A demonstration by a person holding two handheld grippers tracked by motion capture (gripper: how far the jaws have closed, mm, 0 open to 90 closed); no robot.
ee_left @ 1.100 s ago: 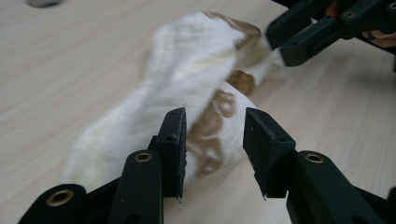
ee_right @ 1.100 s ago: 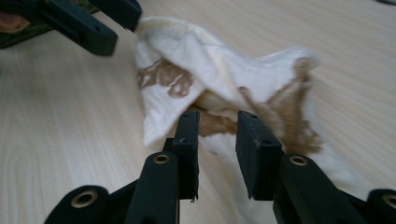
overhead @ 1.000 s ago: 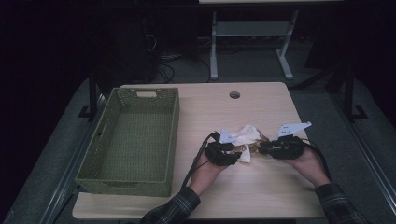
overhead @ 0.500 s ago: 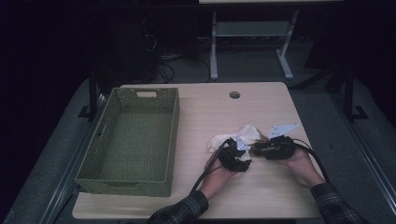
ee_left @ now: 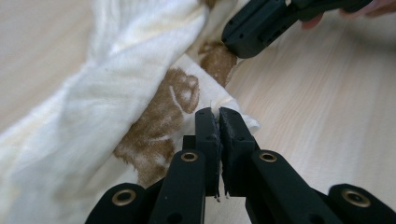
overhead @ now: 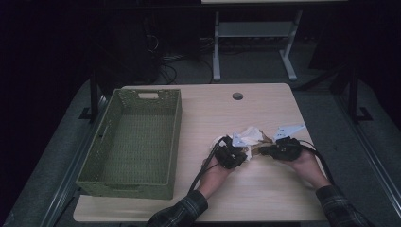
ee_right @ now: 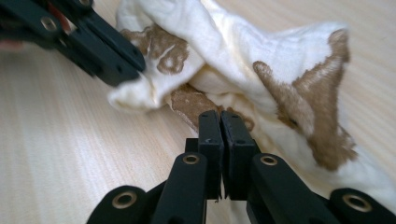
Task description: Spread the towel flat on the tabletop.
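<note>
Cream cloth point(overhead: 248, 137) lay right of the basket point(overhead: 132, 142), between your tongs; left tongs point(ee_left: 218, 114) and right tongs point(ee_right: 219, 116) had each just closed, pinching its near edge.

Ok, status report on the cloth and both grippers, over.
Left gripper and right gripper: jaws just closed, each pinching an edge of the cloth. Cloth bunched on the table. Basket off to the left, nothing in the way.

Soft matt cream cloth point(ee_right: 261, 51) with brown embroidered patches is seen on smooth pale wood-grain table point(overhead: 265, 189); woven green basket point(overhead: 97, 161), matt black plastic jaws.
</note>
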